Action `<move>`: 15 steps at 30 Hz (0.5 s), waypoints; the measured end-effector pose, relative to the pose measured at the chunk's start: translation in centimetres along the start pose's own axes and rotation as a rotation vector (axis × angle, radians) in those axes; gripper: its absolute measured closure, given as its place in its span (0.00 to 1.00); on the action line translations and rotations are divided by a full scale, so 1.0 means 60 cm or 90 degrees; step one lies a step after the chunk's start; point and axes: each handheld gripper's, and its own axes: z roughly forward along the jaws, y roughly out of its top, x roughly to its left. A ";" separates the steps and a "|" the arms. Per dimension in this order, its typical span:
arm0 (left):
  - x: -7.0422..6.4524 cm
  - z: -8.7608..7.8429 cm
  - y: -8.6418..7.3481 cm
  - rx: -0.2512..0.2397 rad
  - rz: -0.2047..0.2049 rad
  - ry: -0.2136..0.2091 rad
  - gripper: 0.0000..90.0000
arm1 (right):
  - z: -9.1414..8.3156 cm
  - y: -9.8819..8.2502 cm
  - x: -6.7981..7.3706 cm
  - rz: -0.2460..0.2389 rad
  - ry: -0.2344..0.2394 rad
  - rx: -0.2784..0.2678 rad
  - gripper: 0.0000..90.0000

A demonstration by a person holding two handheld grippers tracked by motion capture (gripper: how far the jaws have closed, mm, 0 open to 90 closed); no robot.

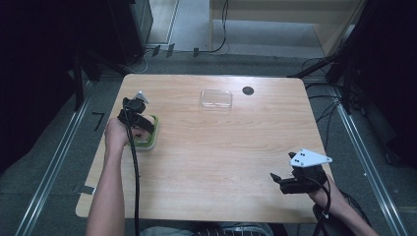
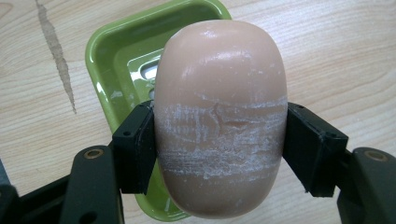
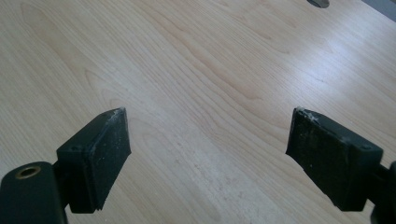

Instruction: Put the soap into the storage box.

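Observation:
A peach-coloured oval soap bar with white scuff marks is clamped between the black pads of my left gripper. Under it lies a green soap dish. From above, the left gripper hangs over that green dish at the table's left side, a hand wrapped around it. Near the front right corner, my right gripper points left over bare wood. Its jaws stand wide apart with nothing between them.
A clear plastic lid or tray lies at the back middle of the wooden table. A dark round cable hole sits just right of it. Cables and dark stands surround the table on the floor.

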 end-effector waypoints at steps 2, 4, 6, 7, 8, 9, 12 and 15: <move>-0.001 0.004 -0.001 -0.006 -0.002 0.002 0.38 | 0.000 0.000 0.000 0.001 0.000 0.000 0.15; 0.000 0.006 -0.001 -0.003 -0.005 -0.001 0.38 | 0.000 0.000 0.001 0.003 -0.001 0.002 0.15; 0.000 0.011 -0.002 -0.009 -0.013 0.003 0.38 | 0.001 0.000 0.000 0.001 0.000 0.000 0.15; 0.000 0.013 -0.003 -0.006 -0.012 0.004 0.38 | 0.001 0.000 0.000 0.001 0.000 0.000 0.15; 0.001 0.014 -0.004 -0.008 -0.015 0.007 0.38 | 0.000 0.000 0.000 0.001 0.000 0.000 0.15; 0.003 0.017 -0.005 -0.010 -0.019 0.010 0.38 | 0.000 0.000 0.000 0.000 0.000 0.000 0.15; 0.009 0.020 -0.007 -0.018 -0.036 0.009 0.38 | 0.000 0.000 0.000 0.001 -0.001 0.001 0.15; 0.011 0.023 -0.009 -0.024 -0.048 0.009 0.38 | 0.000 0.000 0.000 0.001 0.000 0.001 0.15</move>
